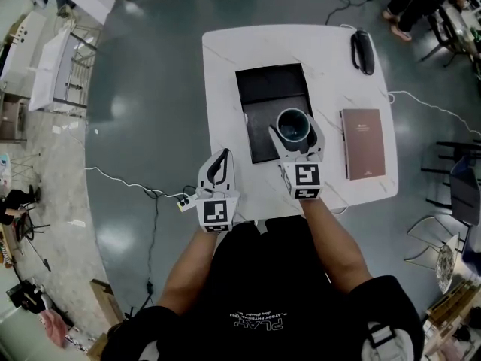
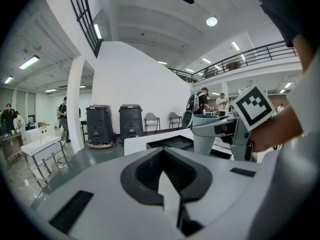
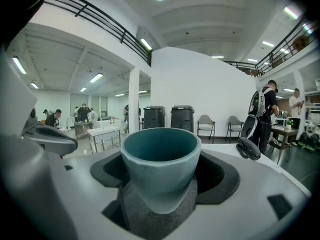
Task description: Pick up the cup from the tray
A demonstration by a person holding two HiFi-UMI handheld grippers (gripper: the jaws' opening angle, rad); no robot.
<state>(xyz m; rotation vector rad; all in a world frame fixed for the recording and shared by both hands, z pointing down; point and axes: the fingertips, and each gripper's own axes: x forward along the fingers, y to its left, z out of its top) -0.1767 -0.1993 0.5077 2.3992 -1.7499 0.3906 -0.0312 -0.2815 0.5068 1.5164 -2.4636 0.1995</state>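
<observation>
Showing teal all over the cup [image 3: 160, 159], a shade deeper inside the bowl. Going pale grey on the right gripper [image 1: 295, 131] and the left gripper [image 1: 223, 156] alike, with black padding at the jaws. Flashing black-and-white square patterns on each marker cube [image 1: 306, 180]. Running matte black across the tray [image 1: 270, 89], white with faint grey veining over the table [image 1: 222, 59]. Picking out glossy black on the oblong device [image 1: 362, 51]. Glowing reddish brown on the book [image 1: 366, 143], reading black on the shirt [image 1: 278, 292] with small white lettering, and gleaming grey-green along the floor [image 1: 150, 89]

Black tee [image 1: 263, 295], white chest print [image 1: 259, 320], seemingly short-sleeved
</observation>
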